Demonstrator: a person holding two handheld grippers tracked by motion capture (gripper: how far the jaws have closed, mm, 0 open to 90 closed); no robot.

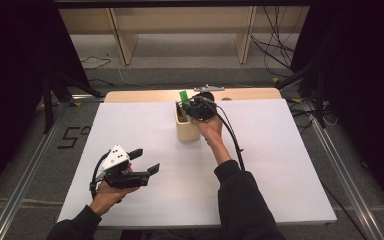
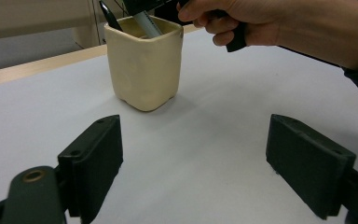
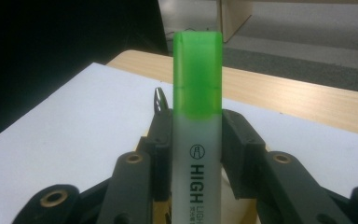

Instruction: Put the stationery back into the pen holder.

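My right gripper is shut on a highlighter with a green cap, holding it upright over the cream cup at the table's far middle. In the right gripper view the pads press both sides of the highlighter, and a metal pen tip pokes up beside it. The left gripper view looks at the cup with a dark pen standing in it and the other hand above. My left gripper stands open near the front left, nothing between its jaws.
A white board covers the table, with a wooden strip along its far edge. Wooden shelving stands on the floor behind. Metal rails run down both sides. A black cable trails from the right gripper.
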